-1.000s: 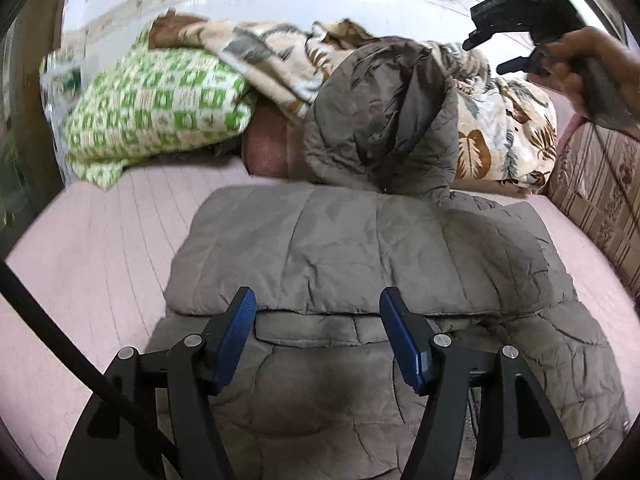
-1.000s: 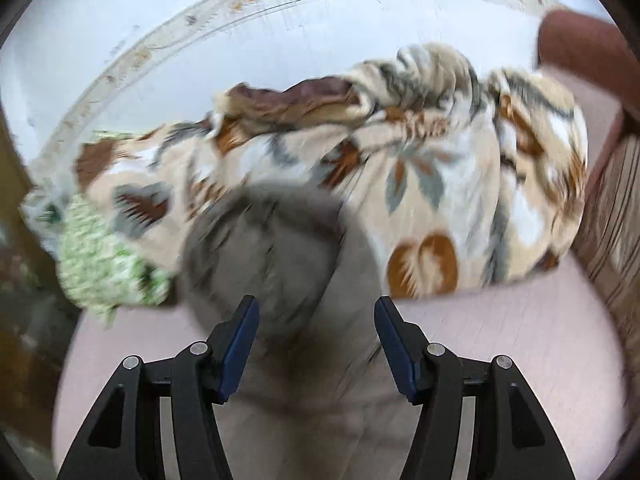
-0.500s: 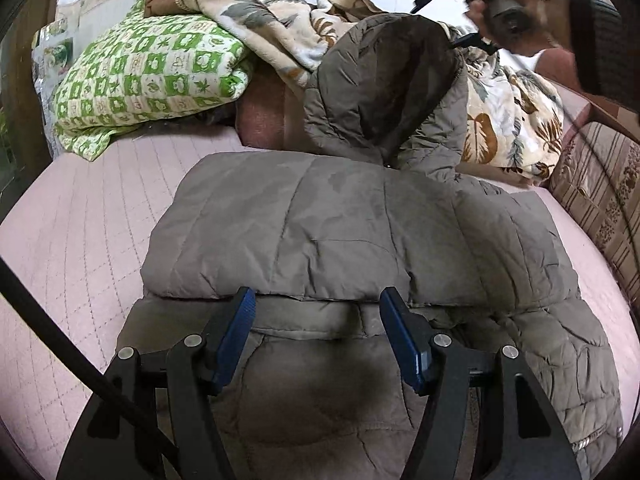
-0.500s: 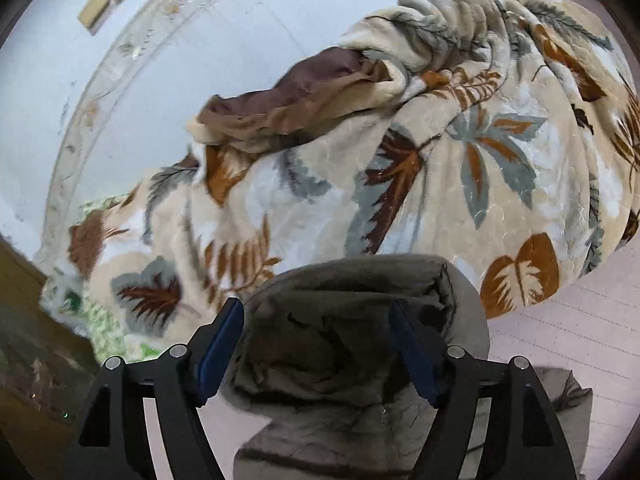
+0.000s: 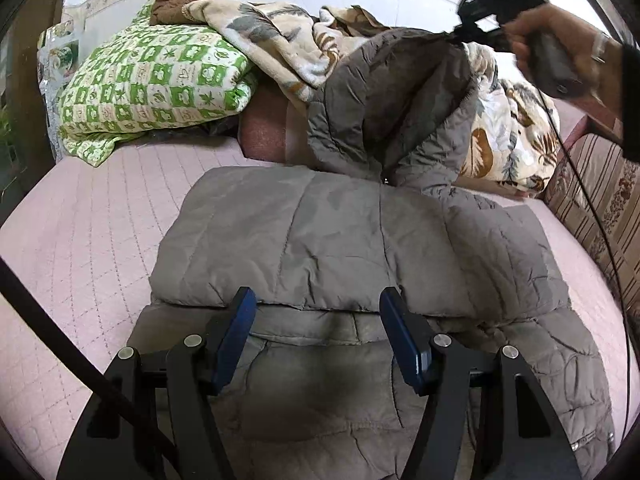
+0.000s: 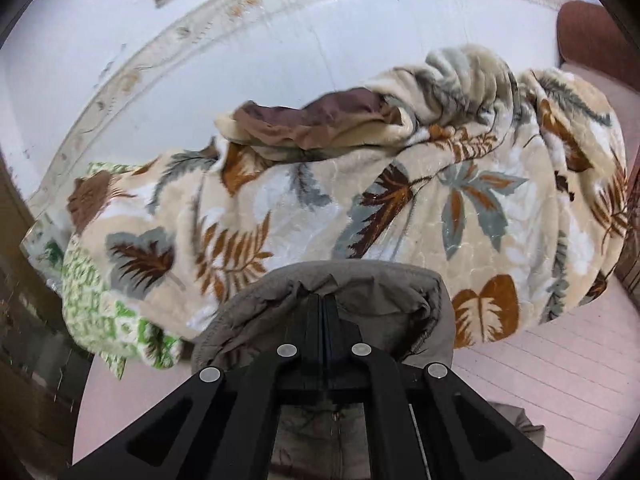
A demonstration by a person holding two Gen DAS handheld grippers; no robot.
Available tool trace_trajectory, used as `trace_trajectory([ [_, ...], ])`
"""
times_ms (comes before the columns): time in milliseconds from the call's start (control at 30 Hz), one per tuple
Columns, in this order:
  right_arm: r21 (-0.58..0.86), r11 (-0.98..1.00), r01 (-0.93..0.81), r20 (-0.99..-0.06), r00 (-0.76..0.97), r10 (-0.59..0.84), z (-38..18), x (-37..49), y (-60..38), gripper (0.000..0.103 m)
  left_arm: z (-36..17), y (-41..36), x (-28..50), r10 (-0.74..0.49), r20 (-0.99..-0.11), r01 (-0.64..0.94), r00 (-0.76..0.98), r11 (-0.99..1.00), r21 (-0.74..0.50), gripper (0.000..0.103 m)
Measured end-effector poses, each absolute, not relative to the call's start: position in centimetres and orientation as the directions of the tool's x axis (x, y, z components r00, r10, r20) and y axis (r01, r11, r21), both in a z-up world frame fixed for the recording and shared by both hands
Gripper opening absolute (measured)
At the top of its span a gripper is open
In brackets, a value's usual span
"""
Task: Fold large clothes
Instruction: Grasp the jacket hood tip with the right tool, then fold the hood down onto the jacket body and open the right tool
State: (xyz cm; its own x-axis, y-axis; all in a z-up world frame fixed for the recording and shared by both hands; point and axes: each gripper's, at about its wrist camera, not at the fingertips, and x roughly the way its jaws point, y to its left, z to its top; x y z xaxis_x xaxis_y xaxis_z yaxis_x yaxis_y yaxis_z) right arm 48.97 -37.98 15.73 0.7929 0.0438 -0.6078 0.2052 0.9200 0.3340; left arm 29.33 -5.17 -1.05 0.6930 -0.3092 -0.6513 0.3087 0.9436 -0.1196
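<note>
The right gripper (image 6: 323, 304) has its jaws pressed together on the rim of the grey jacket's hood (image 5: 384, 96), lifting it up in front of the leaf-print blanket (image 6: 440, 208). The left gripper (image 5: 320, 336) hangs with jaws spread wide, empty, just above the folded grey jacket (image 5: 320, 240) on the pink bed (image 5: 80, 232).

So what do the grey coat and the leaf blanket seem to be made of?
Coat: probably a thin matte synthetic shell over padding; it shows stitched quilt panels, puffiness and fine wrinkles. The right tongs pinch its hood.
Blanket: likely plush fleece; its printed pile looks soft, with a slight sheen on the folds.
</note>
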Motion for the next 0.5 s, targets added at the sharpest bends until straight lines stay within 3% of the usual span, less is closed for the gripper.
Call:
trace_trajectory([
  [500,0.339,0.940,0.048,-0.569,0.806,0.164,16.4,36.4,-32.6,0.002,0.9,-3.3,29.7,-0.288,-0.627,0.254,0.724,0.956,-0.147,0.064],
])
